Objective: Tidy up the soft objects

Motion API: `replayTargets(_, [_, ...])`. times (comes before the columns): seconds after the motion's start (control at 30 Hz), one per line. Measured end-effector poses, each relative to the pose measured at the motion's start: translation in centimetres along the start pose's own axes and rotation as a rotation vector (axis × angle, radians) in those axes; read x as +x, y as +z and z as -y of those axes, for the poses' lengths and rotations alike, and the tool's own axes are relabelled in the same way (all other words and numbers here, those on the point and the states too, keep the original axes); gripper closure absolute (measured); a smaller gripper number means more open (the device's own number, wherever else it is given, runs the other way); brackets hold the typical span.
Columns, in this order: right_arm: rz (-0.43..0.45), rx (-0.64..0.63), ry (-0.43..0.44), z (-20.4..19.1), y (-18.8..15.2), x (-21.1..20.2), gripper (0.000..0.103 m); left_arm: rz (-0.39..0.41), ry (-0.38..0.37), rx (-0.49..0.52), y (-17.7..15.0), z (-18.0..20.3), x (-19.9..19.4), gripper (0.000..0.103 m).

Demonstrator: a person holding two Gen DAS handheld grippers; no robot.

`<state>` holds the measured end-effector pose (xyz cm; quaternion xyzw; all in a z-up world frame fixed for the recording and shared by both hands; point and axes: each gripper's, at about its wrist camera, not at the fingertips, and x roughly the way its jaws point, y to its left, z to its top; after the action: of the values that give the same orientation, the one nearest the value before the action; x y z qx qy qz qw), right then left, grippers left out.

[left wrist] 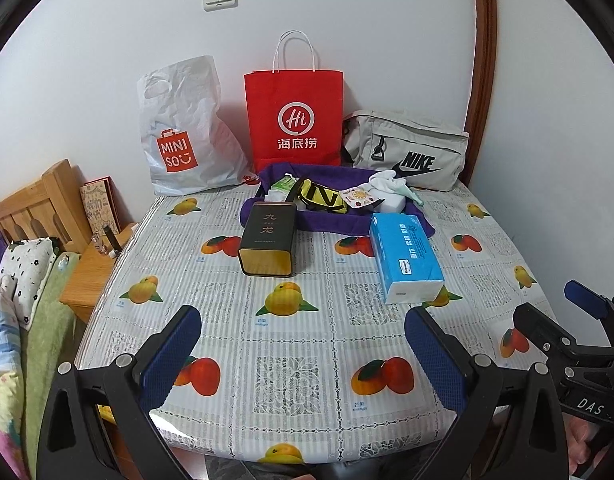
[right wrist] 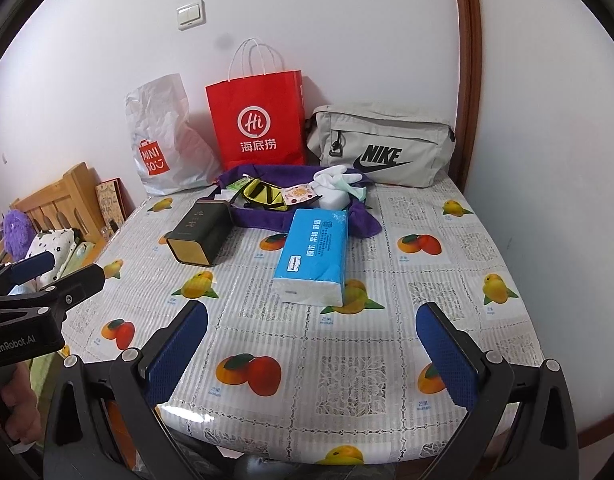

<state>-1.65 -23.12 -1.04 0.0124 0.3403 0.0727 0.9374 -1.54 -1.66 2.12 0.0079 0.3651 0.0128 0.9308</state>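
A purple towel (left wrist: 331,226) (right wrist: 267,220) lies at the back of the table with small soft items on it: a yellow-and-black cloth (left wrist: 321,198) (right wrist: 265,196), white socks (left wrist: 387,182) (right wrist: 337,176), a white sponge (right wrist: 335,198) and a fruit-print pouch (left wrist: 359,196). A blue tissue pack (left wrist: 405,258) (right wrist: 313,254) lies in front of the towel. A dark tin (left wrist: 269,238) (right wrist: 201,236) lies on its side to the left. My left gripper (left wrist: 303,354) and right gripper (right wrist: 311,354) are open and empty above the table's near edge.
A white MINISO plastic bag (left wrist: 187,132) (right wrist: 163,140), a red paper bag (left wrist: 295,116) (right wrist: 259,120) and a grey Nike pouch (left wrist: 407,148) (right wrist: 379,144) stand against the wall. The fruit-print tablecloth (left wrist: 291,352) covers the table. A wooden bed and nightstand (left wrist: 87,268) stand left.
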Motion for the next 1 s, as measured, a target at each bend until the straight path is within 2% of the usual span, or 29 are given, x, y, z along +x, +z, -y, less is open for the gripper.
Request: replayTargets(1.0, [0.0, -0.003, 0.003, -0.08, -0.02, -0.09, 0.0, 0.001, 0.004, 0.01, 0.39, -0.15, -0.57, 0.0])
